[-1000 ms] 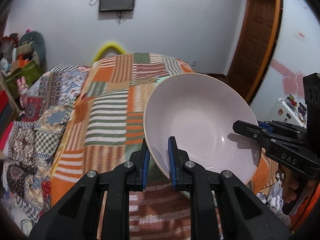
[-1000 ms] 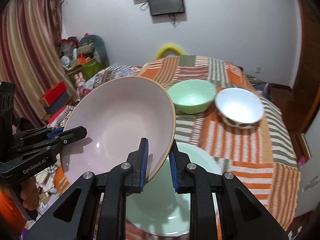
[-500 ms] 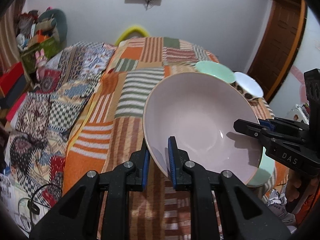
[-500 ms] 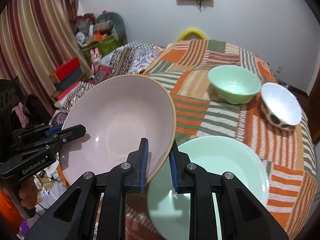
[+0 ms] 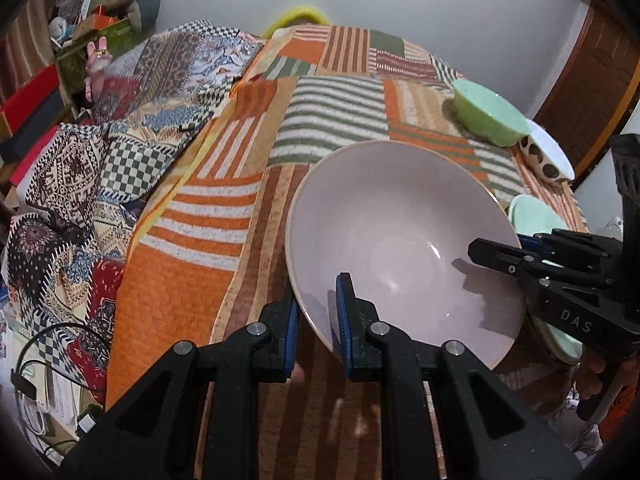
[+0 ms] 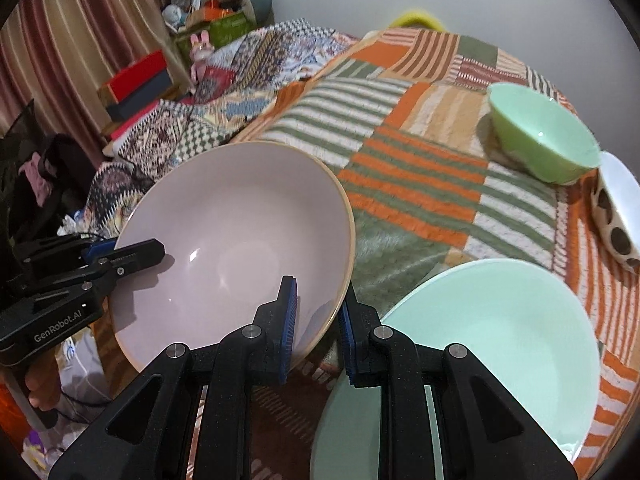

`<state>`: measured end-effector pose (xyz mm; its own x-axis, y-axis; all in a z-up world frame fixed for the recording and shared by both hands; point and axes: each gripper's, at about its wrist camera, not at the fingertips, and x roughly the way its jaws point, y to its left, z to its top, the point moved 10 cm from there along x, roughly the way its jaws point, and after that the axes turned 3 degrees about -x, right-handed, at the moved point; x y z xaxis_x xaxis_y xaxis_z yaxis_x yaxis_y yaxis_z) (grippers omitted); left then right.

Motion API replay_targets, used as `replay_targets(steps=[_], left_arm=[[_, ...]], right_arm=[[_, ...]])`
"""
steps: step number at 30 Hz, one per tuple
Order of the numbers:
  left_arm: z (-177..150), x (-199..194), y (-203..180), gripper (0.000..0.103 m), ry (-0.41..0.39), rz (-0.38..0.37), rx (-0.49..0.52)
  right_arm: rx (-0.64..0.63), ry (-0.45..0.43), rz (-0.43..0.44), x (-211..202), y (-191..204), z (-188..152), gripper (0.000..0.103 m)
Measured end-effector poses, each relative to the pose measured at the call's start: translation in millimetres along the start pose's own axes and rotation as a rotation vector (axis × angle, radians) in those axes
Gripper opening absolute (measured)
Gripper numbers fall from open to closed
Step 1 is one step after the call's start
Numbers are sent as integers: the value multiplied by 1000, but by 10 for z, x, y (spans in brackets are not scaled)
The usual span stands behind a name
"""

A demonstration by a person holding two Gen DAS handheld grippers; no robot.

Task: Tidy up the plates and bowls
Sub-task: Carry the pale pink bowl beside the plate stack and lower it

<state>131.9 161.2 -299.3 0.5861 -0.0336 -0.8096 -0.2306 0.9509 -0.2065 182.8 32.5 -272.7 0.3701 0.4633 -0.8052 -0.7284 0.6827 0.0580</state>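
you hold the wide pale pink ceramic bowl (image 6: 236,236) mid-frame, left gripper (image 5: 318,320) and right gripper (image 6: 318,322) both clamped on its rim; mint green plate (image 6: 496,344) lower right, nothing stacked yet.

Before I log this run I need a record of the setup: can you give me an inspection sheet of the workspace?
Surface: table under a striped patchwork cloth.
Job's things: large pink bowl held tilted by both grippers; mint plate flat on the cloth; green bowl and white spotted bowl upright at the far side, close together.
Clutter: patterned quilt draped left of the table; boxes and toys beyond it.
Grippers: left gripper and right gripper each clamp opposite rims of the pink bowl.
Cables: black cable on the floor at left.
Surroundings: white wall, wooden door, striped curtain.
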Motion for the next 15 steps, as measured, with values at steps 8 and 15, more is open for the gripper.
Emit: replay_targets(steps=[8, 15], left_arm=[[-38, 24, -9, 17, -1, 27, 29], [7, -158, 4, 20, -34, 64, 48]], right_arm=[[-31, 33, 8, -1, 25, -4, 20], [-17, -6, -14, -185, -47, 27, 29]])
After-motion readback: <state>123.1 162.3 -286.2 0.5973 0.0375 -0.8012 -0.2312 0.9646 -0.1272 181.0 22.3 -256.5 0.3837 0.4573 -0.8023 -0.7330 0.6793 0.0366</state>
